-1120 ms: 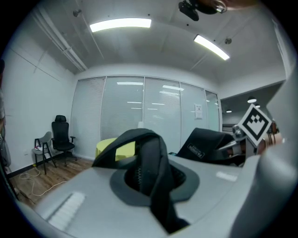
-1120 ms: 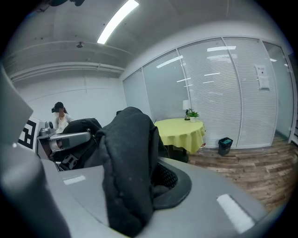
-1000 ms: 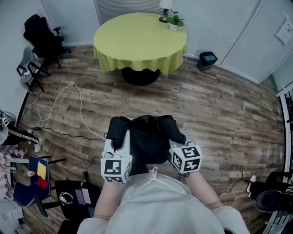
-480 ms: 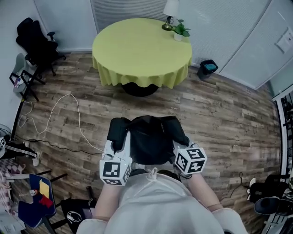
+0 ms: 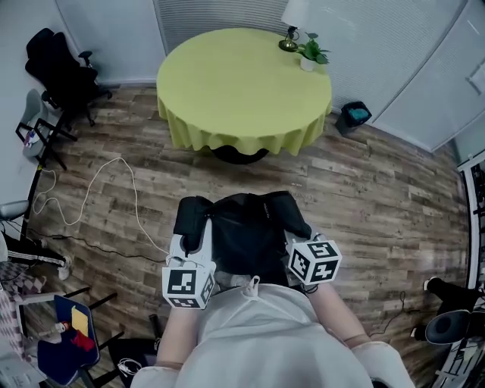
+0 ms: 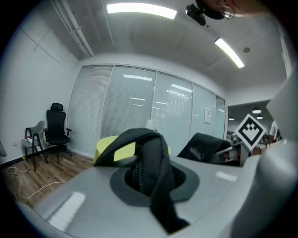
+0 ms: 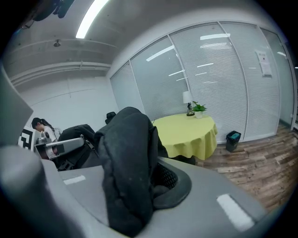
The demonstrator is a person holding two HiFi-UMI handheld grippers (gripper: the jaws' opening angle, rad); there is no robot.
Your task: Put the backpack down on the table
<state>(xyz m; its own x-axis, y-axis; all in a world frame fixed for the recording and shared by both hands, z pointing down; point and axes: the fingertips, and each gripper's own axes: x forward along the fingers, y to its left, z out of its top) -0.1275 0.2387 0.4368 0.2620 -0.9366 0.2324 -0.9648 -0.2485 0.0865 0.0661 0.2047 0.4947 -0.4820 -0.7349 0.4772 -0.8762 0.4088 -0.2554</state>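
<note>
Still well short of the round yellow-draped surface, the black backpack hangs in front of the person. The left hand-held gripper is clamped narrow on one shoulder strap, the right hand-held gripper on the other strap. To do this step well, I'd keep both grips firm and level, carry the pack over the near rim, then lower it onto bare cloth, clear of the lamp and potted plant. Against a second ago, the surface looms larger and nearer; both grips are unchanged.
</note>
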